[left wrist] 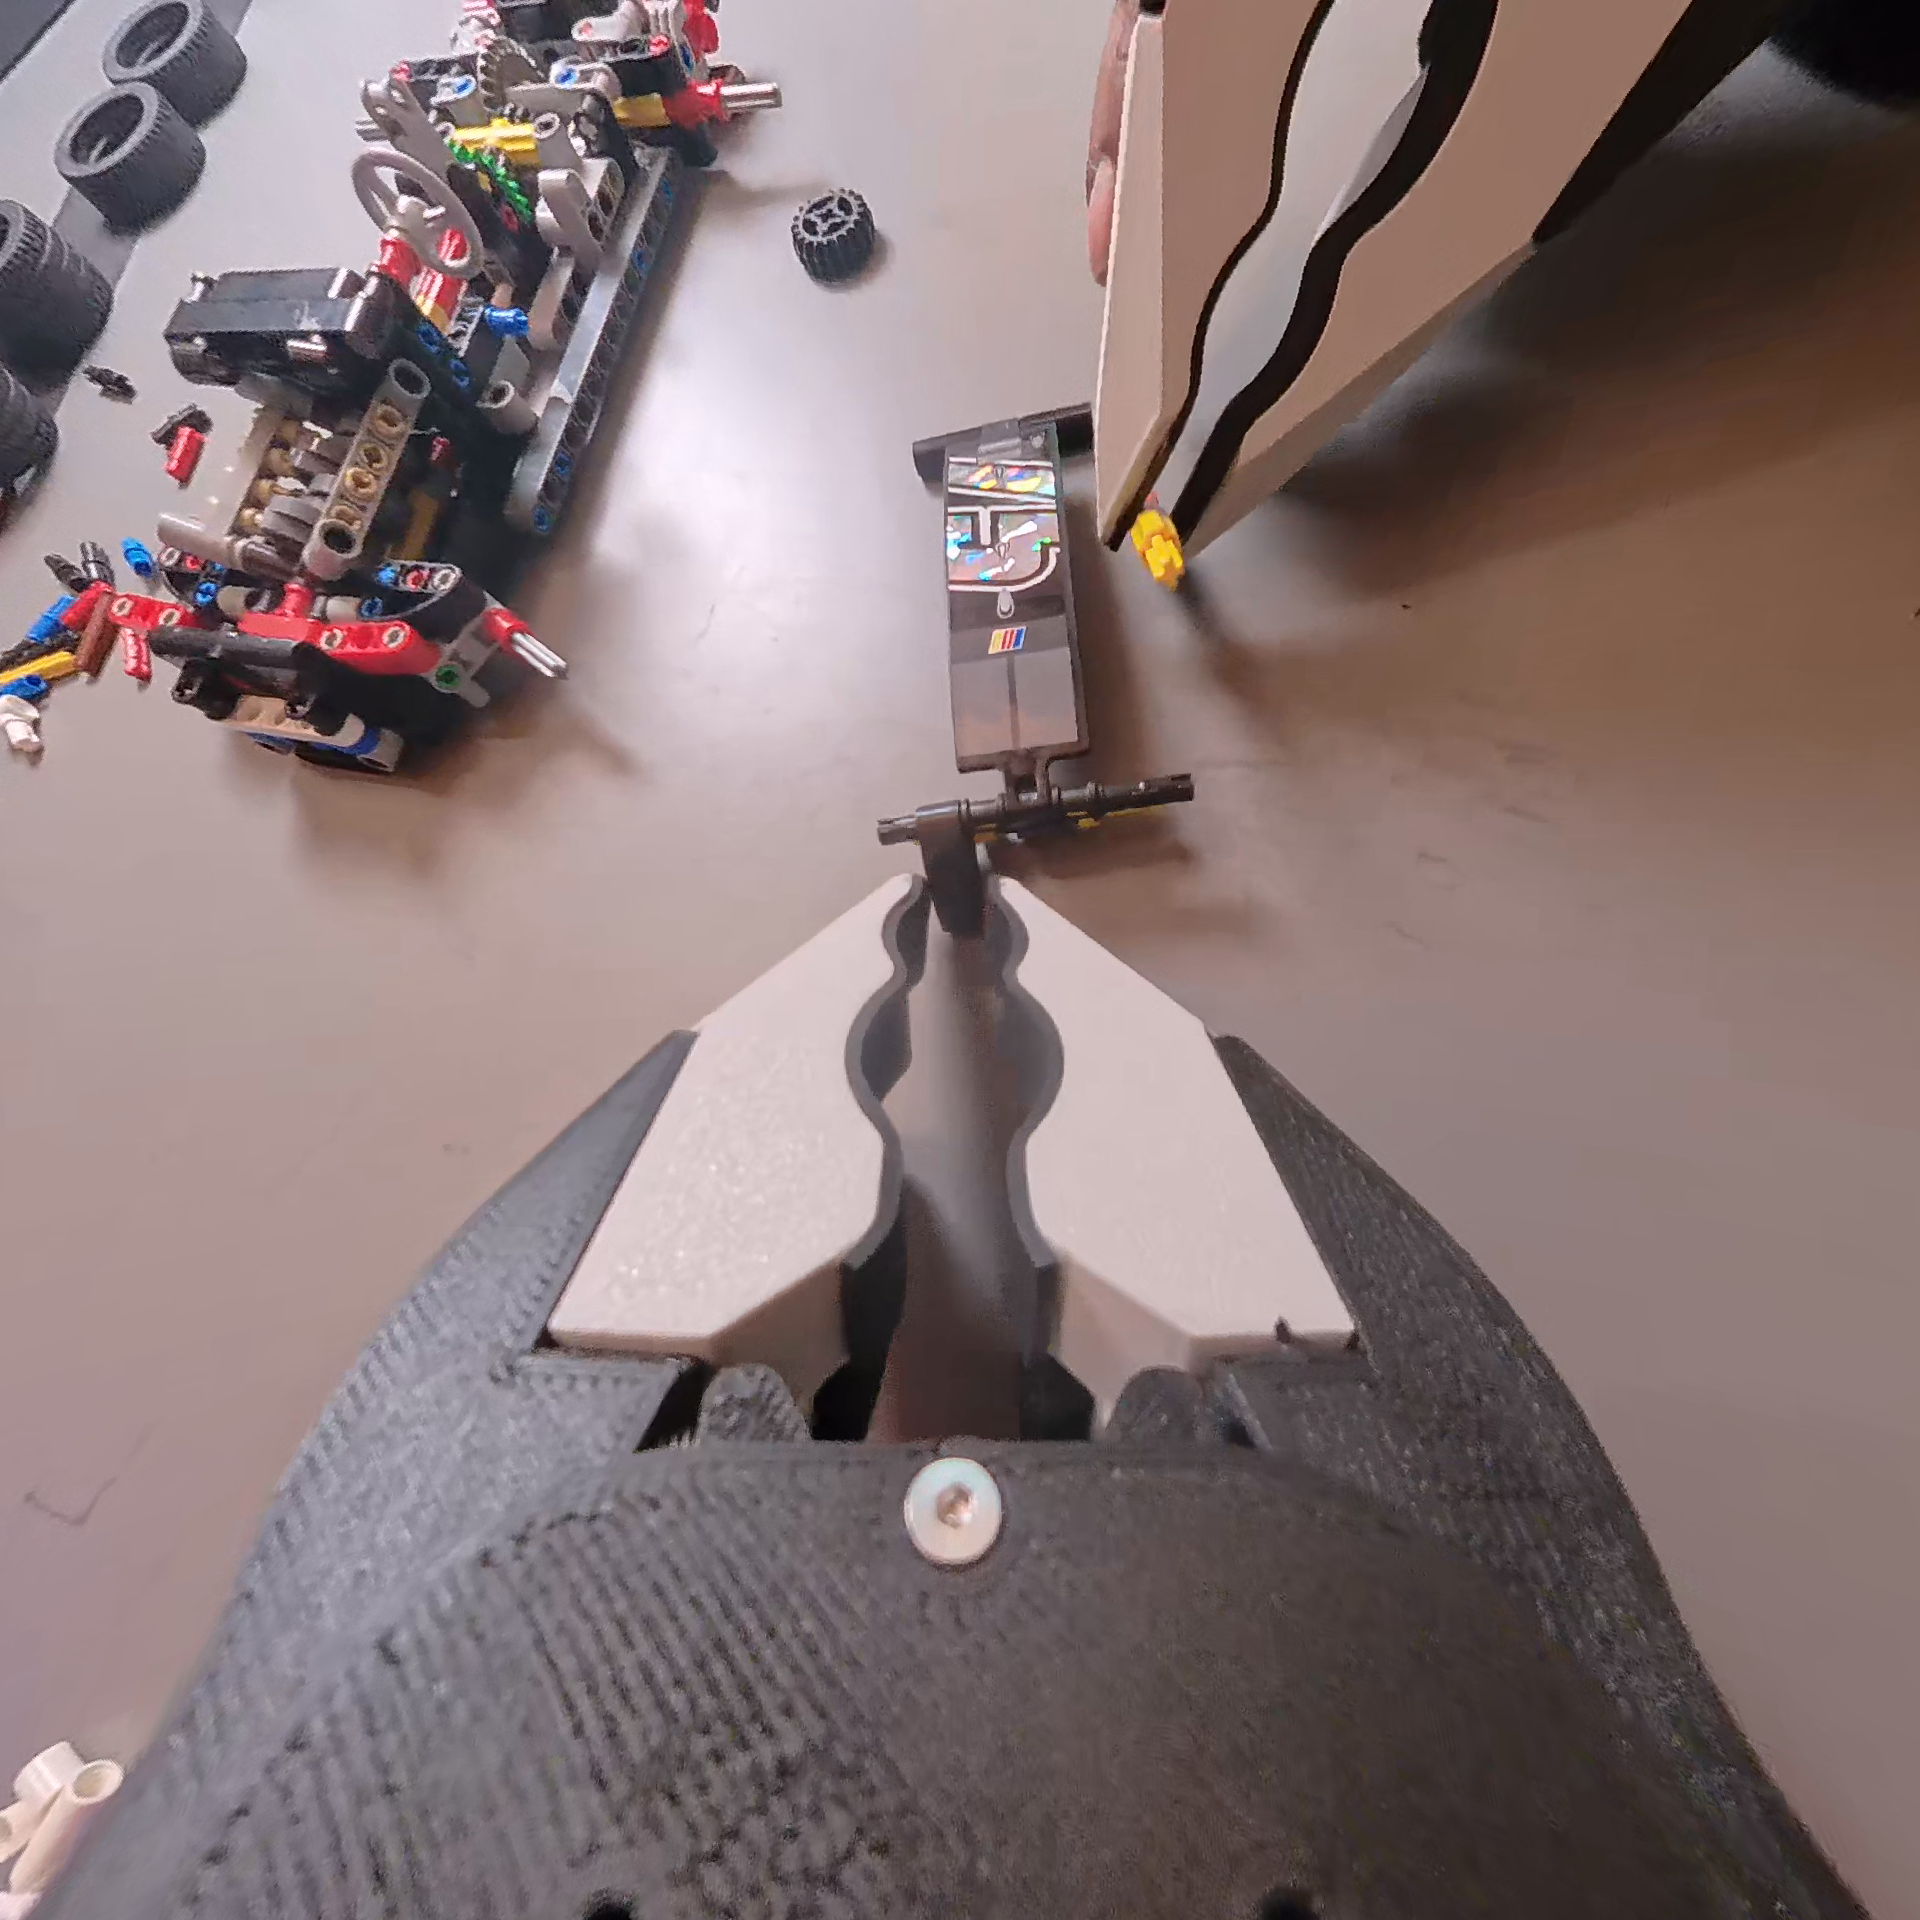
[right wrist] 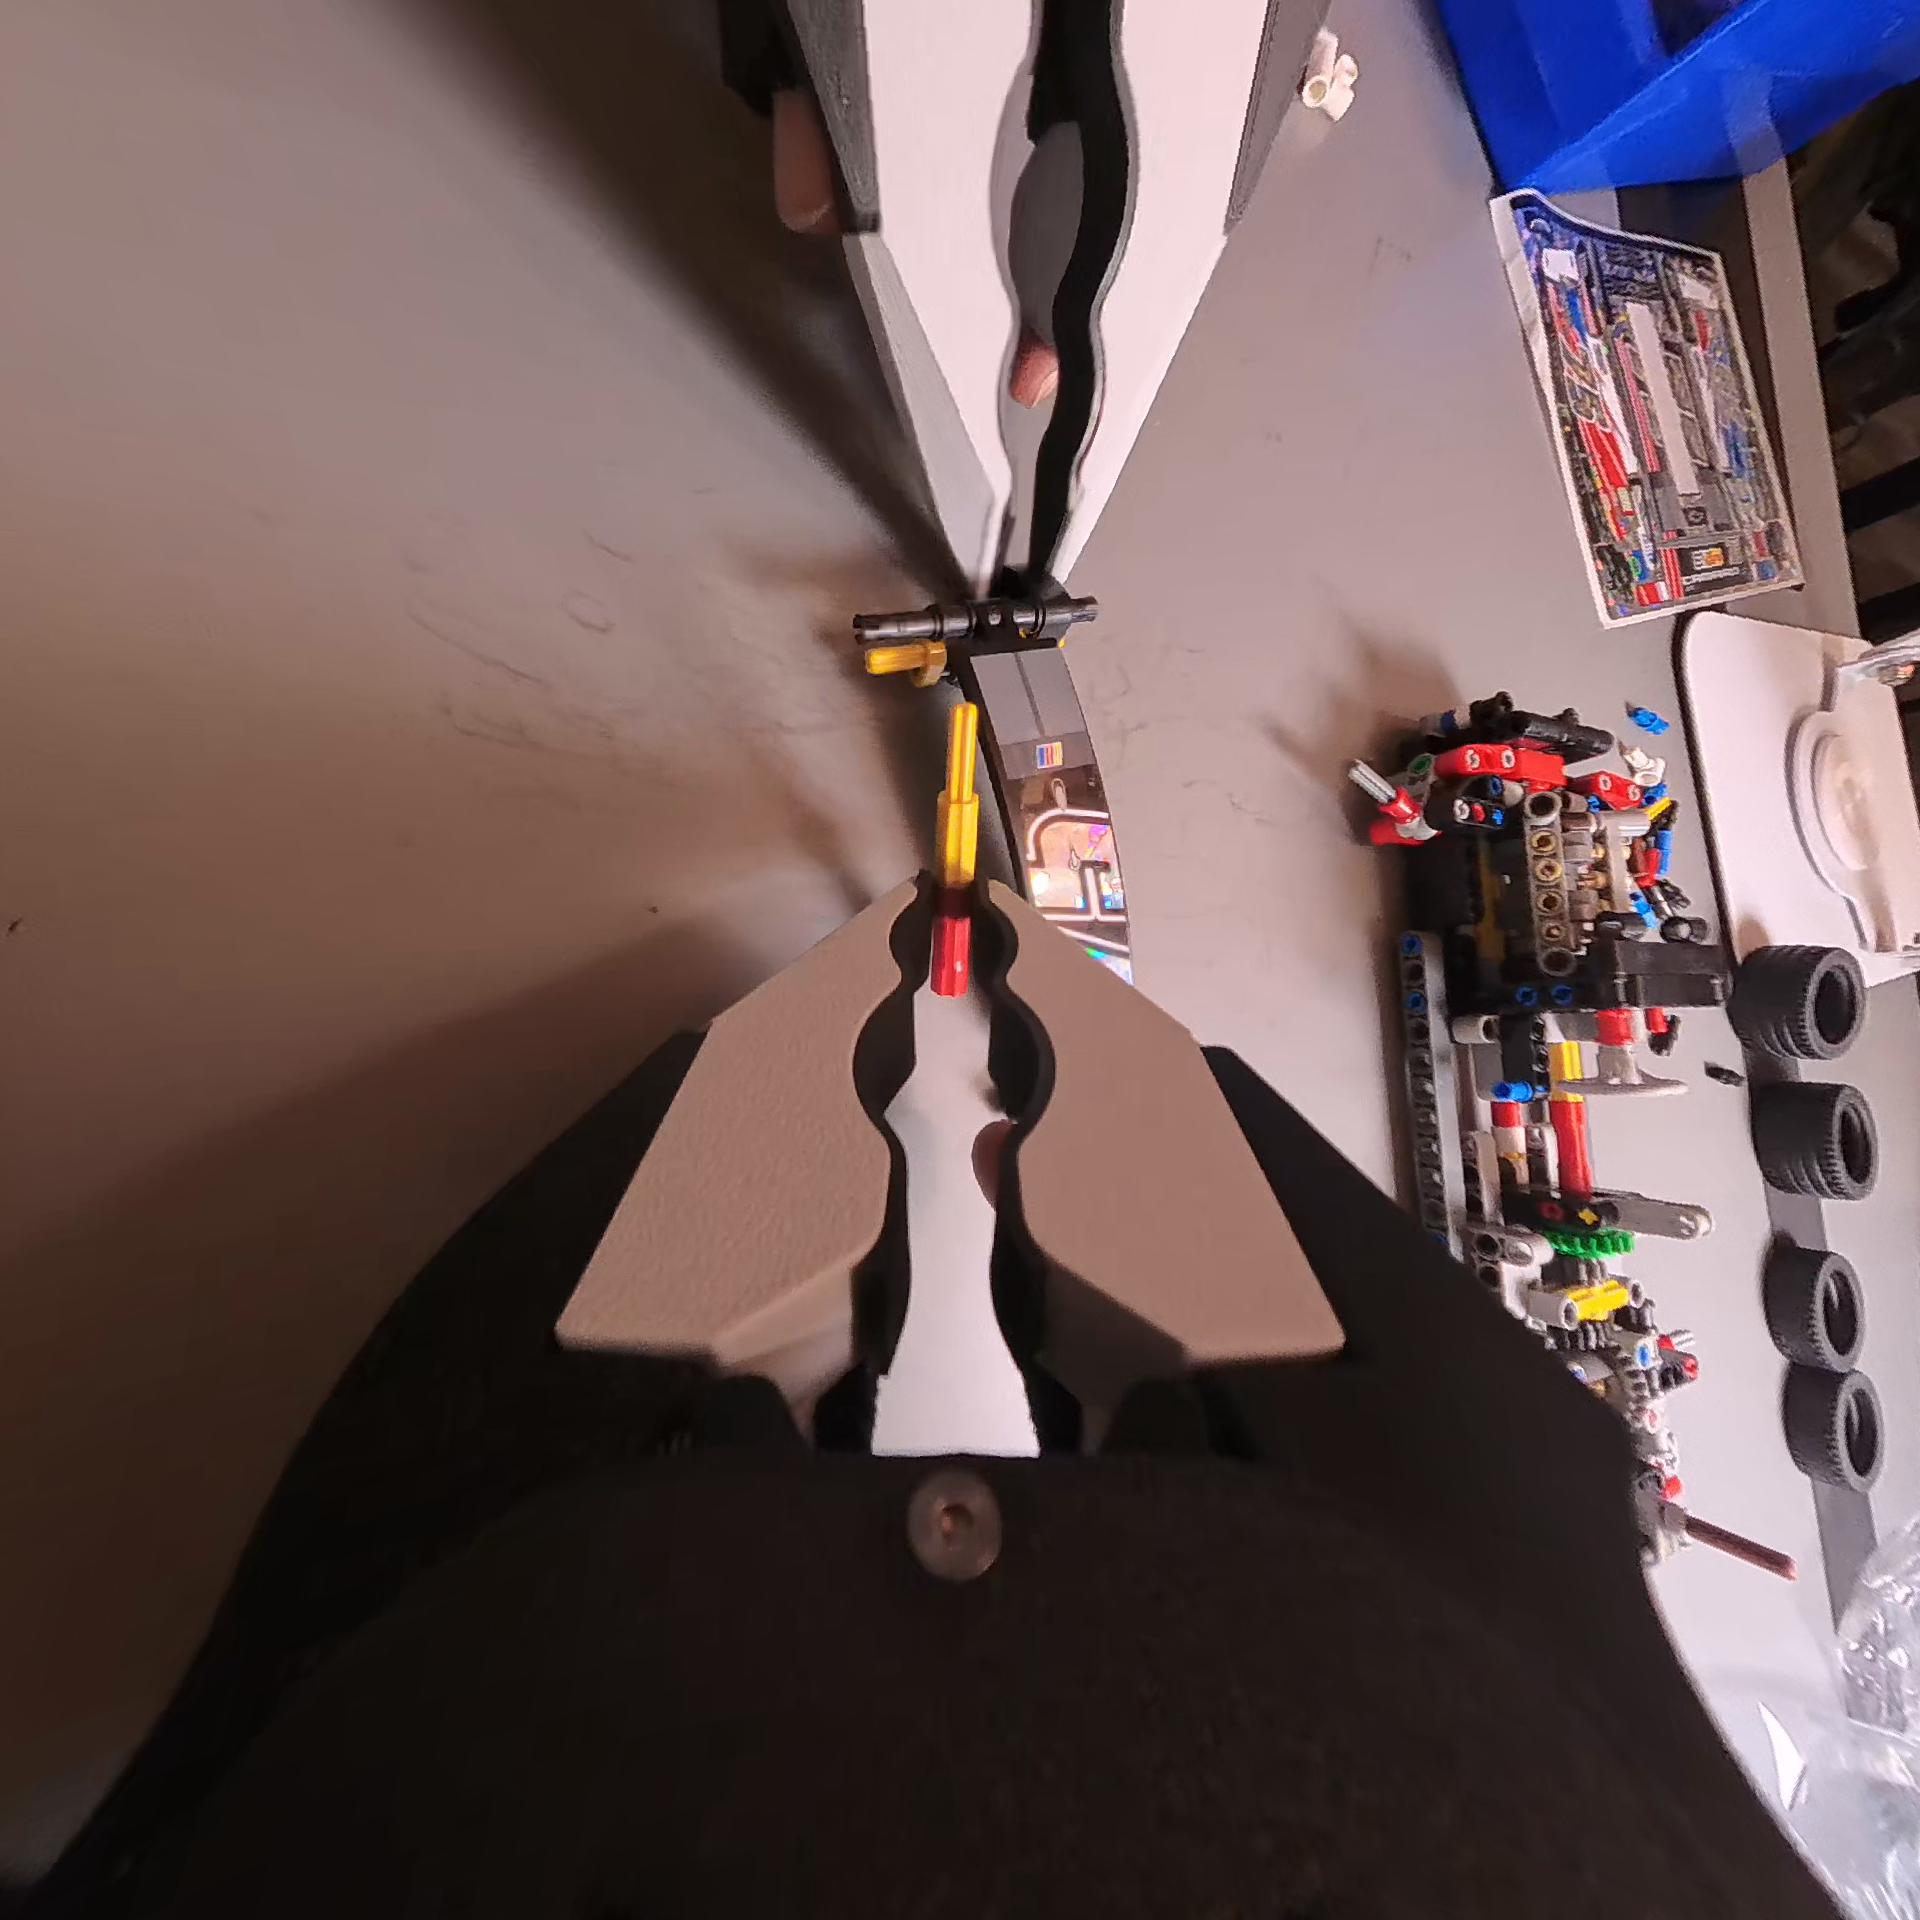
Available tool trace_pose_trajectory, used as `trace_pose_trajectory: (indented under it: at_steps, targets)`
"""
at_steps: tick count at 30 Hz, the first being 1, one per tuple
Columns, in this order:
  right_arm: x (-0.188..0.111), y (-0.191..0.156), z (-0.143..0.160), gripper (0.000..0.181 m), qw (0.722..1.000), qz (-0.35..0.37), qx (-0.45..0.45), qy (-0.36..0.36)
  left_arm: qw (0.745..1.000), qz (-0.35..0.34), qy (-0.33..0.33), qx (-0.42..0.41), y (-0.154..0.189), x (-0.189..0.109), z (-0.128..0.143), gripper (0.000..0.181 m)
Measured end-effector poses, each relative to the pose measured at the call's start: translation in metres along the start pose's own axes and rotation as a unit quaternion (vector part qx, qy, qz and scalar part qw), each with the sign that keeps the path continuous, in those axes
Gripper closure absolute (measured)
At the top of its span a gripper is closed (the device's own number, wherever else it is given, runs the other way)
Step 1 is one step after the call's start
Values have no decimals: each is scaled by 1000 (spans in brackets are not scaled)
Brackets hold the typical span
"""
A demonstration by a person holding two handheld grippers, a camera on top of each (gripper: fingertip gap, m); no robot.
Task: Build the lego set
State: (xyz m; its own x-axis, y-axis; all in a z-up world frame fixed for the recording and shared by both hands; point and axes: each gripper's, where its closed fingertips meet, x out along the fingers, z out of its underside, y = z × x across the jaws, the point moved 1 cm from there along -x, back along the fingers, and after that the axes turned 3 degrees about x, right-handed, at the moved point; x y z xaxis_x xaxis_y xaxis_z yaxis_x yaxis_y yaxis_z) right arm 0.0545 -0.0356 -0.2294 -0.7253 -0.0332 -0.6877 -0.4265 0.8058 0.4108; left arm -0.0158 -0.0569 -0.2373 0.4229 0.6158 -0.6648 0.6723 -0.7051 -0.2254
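Note:
My left gripper [left wrist: 954, 896] is shut on a black connector [left wrist: 951, 862]. The connector sits on a black axle [left wrist: 1039, 805] joined to a long black stickered panel [left wrist: 1013, 603] lying on the table. My right gripper [right wrist: 954, 906] is shut on a yellow and red axle piece [right wrist: 956, 821], which points toward the axle [right wrist: 977, 618] and stops just short of it. A small yellow connector [right wrist: 904, 660] lies beside the axle's end. In the left wrist view the right gripper [left wrist: 1148, 525] stands at the panel's far end with the yellow piece [left wrist: 1155, 545] in its tips. The left gripper [right wrist: 1023, 577] shows in the right wrist view.
The part-built car chassis [left wrist: 416, 395] lies to the left, also in the right wrist view [right wrist: 1538, 1039]. Black tyres [left wrist: 135, 135] [right wrist: 1808, 1143] line up beyond it. There are also a small wheel [left wrist: 831, 234], loose pins [left wrist: 94, 623], a sticker sheet [right wrist: 1652, 405] and a blue bin [right wrist: 1662, 83]. Across from one pair of fingers to the other is roughly 7 cm. About 12 cm separates my right fingertips from the small wheel [left wrist: 831, 234].

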Motion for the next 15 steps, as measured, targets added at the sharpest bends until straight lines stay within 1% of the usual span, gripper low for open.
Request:
trace_pose_trajectory:
  at_steps: [7,15]
  targets:
    - [0,3,6,178,1000,-3,17,-2,998,30,30,-49,-2,-4,-10,175]
    - [1,8,11,178,1000,3,26,-8,998,33,26,-46,1,-5,-9,175]
